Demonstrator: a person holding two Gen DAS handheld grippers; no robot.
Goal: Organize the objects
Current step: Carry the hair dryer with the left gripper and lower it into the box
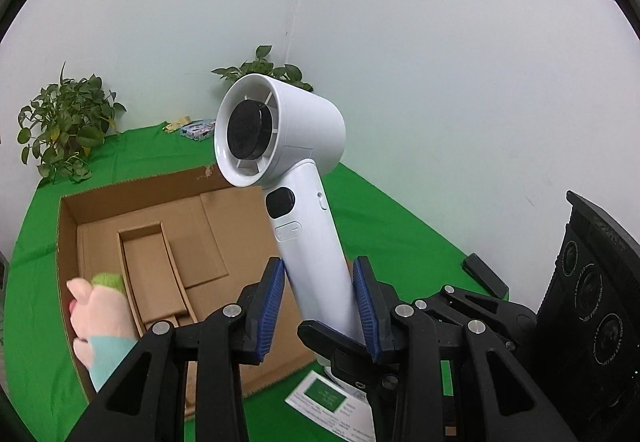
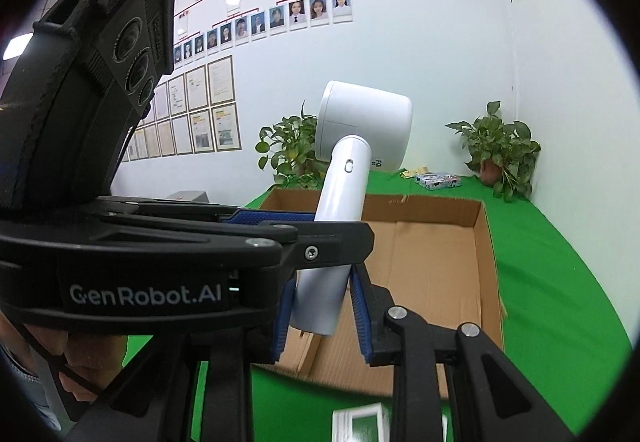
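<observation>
Handheld fan (image 1: 280,129), white, is held clear of the green-covered counter (image 1: 380,209), over the near part of an open cardboard box (image 1: 68,226).

**Hand and tongs pose**
- Left tongs (image 1: 320,270) point forward and slightly down. Their blue pads are clenched on the fan's handle, one pad on each side, above its lower end.
- Right tongs (image 2: 322,282) grasp the same handle at its bottom end, blue pads pressed on both sides.
- In the right wrist view the left unit crosses from the left, lying almost level, with a hand (image 2: 80,358) wrapped under its body.

**Markings**
- The left unit's side carries the white lettering "GenRobot.AI" (image 2: 146,294).
- Print on the fan's head and around the camera lenses is too small to read.
- A green-and-white card (image 1: 324,398) lies on the counter; its text is illegible.

**Fan orientation**
- The long axis runs along the handle, rising from the tongs and leaning away from them.
- The head is uppermost, its barrel set crosswise to the handle.
- The open end with the black hub, the dark display and the buttons face the left camera.

A pink plush toy (image 1: 100,310) lies inside the box.
</observation>
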